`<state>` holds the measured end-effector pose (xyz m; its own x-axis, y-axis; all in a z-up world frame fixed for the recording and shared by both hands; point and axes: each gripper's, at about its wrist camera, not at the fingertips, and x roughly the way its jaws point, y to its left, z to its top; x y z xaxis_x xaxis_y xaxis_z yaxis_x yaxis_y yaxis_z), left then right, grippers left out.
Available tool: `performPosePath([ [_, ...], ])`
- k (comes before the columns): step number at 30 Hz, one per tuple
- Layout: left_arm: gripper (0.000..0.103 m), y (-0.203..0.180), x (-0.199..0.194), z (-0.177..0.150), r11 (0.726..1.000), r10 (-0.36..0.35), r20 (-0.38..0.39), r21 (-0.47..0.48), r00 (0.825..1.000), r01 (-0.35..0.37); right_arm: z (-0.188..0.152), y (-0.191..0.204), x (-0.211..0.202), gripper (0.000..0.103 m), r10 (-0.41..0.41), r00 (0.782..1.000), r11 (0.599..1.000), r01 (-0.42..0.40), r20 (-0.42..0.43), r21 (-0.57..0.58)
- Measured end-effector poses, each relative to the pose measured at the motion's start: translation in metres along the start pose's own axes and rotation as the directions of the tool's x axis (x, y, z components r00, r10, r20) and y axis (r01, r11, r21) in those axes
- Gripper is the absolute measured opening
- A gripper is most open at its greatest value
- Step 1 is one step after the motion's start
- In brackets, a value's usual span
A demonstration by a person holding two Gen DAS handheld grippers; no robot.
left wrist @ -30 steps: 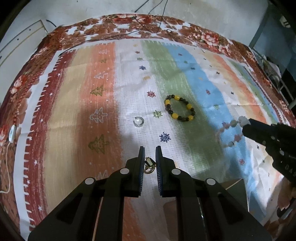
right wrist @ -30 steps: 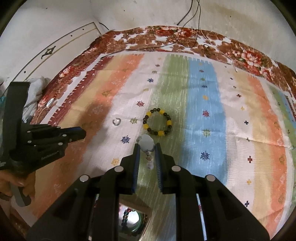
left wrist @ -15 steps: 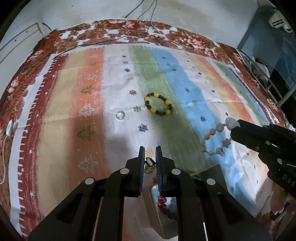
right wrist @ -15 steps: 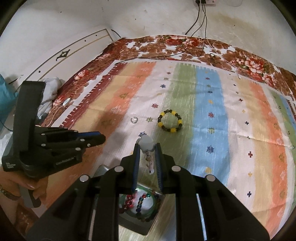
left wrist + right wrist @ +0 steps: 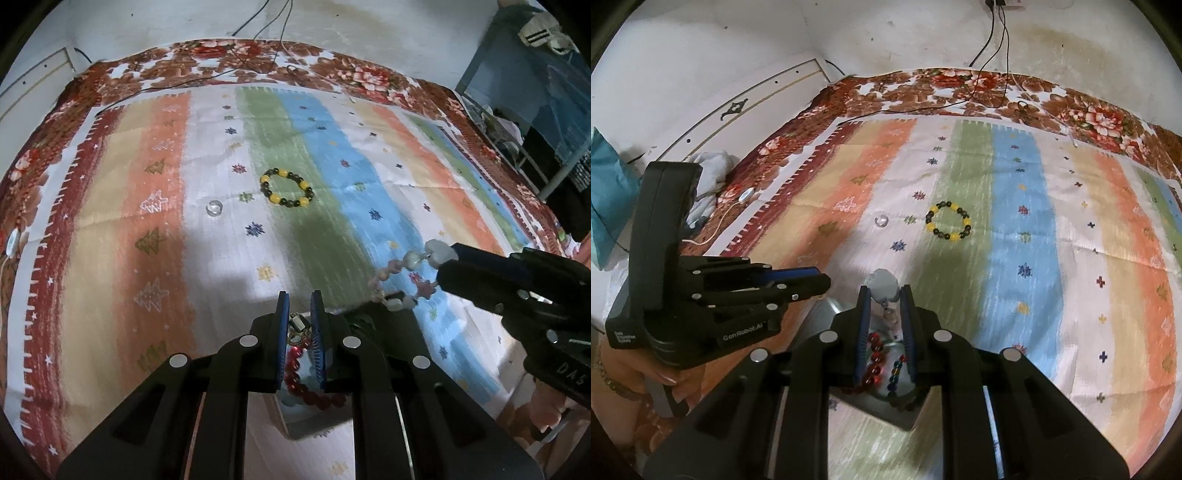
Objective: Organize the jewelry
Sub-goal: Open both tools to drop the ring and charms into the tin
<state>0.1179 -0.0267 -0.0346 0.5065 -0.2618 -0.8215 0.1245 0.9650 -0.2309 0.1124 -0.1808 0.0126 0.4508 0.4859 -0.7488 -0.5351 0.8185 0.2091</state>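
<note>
Tongs, left (image 5: 300,314): narrow gap, pinching small gold metal charm (image 5: 296,324). Right tongs (image 5: 884,295): clamped on pale pink-white beaded bracelet (image 5: 400,278), hanging over open square jewelry box (image 5: 886,373) at 6 o'clock.

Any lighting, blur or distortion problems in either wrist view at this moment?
Left wrist view: strong fisheye bending at the bedspread edges, a dark shadow below the yellow-and-dark bead bracelet, slight blur on the pale bracelet held by the right gripper. Right wrist view: same distortion, dim even light, left gripper sharp.
</note>
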Motion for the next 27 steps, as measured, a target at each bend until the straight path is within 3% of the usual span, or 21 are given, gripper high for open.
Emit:
performPosePath([
  [13,0.012,-0.014,0.006,-0.021,1.000,-0.016,-0.031,0.001,0.999,0.016,-0.026,0.007,0.006,0.018,0.034,0.998,0.999,-0.035,-0.051,-0.005],
  [15,0.014,-0.014,0.008,-0.023,1.000,-0.015,-0.037,0.005,0.999,0.015,-0.027,0.007,0.007,0.021,0.037,0.998,0.999,-0.037,-0.055,-0.001],
  [16,0.024,-0.014,0.008,-0.024,1.000,-0.008,-0.040,0.003,0.999,0.008,-0.027,0.006,0.006,0.031,0.035,0.998,0.999,-0.035,-0.051,0.003],
  [17,0.026,-0.013,0.008,-0.024,1.000,-0.002,-0.036,0.000,0.999,0.002,-0.027,0.005,0.004,0.041,0.033,0.999,0.999,-0.033,-0.041,0.004],
  [18,0.027,-0.012,0.008,-0.023,1.000,0.001,-0.034,-0.002,0.999,-0.001,-0.027,0.005,0.003,0.044,0.034,0.999,0.999,-0.033,-0.038,0.005],
  [27,0.028,-0.001,0.004,-0.019,1.000,0.011,-0.020,-0.025,1.000,-0.011,-0.024,-0.003,0.004,0.046,0.031,0.999,0.999,-0.030,-0.040,0.023],
])
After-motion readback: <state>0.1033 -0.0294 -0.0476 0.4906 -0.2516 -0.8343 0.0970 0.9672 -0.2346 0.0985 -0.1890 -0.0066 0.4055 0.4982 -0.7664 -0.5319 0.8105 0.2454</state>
